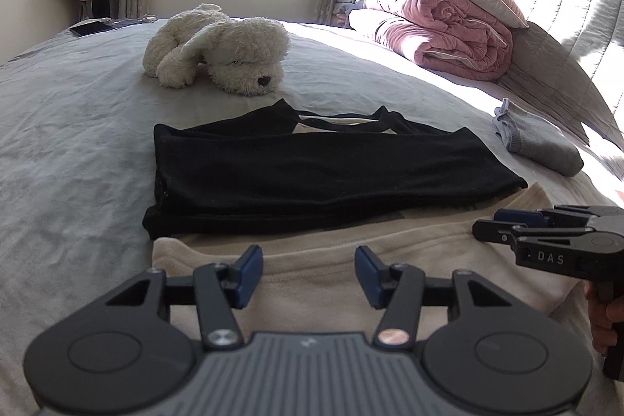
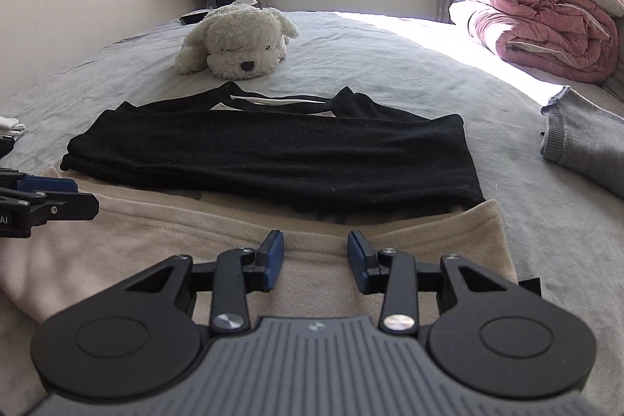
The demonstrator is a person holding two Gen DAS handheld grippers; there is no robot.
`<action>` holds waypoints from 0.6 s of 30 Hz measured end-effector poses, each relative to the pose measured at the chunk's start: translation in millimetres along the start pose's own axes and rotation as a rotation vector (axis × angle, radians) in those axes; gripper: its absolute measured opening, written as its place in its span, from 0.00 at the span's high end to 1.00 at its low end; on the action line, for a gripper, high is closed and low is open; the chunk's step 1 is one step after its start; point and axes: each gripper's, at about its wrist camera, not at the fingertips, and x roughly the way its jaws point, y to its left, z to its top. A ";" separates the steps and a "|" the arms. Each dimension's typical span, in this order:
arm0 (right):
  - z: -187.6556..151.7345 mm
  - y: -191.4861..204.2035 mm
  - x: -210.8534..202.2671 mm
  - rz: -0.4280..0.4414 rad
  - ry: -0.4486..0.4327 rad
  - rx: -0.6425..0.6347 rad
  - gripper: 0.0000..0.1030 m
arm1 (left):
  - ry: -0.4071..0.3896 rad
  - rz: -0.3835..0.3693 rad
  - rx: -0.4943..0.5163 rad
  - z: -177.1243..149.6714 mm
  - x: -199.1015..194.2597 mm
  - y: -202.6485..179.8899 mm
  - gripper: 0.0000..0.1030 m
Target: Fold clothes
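Observation:
A folded black garment (image 1: 312, 178) (image 2: 273, 158) lies flat on the grey bed, its far edge showing thin straps. A beige garment (image 1: 312, 260) (image 2: 156, 232) is spread under its near edge and reaches toward me. My left gripper (image 1: 308, 271) hovers over the beige cloth's near left part. It is open, with only cloth showing beyond its blue pads. My right gripper (image 2: 315, 256) is open in the same way over the beige cloth's right part. Each gripper shows side-on in the other's view: the right gripper (image 1: 491, 223) with a hand on its handle, the left gripper (image 2: 78, 197) at the frame's edge.
A white plush dog (image 1: 222, 49) (image 2: 238, 41) lies beyond the black garment. A rolled pink quilt (image 1: 448, 26) (image 2: 546, 26) is piled at the far right. A folded grey garment (image 1: 538, 143) (image 2: 585, 151) lies to the right. A phone (image 1: 91, 27) rests far left.

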 end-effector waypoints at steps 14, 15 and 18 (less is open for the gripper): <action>-2.5 4.7 -0.5 -0.027 -0.023 -0.022 0.89 | 0.005 0.002 -0.028 -3.1 3.7 4.0 0.94; -2.5 4.9 -0.8 -0.032 -0.027 -0.023 0.90 | 0.000 0.004 -0.028 -3.3 3.4 3.8 0.95; -2.0 5.1 -2.4 -0.049 -0.048 -0.014 0.95 | -0.018 0.012 -0.031 -3.7 1.8 3.2 0.96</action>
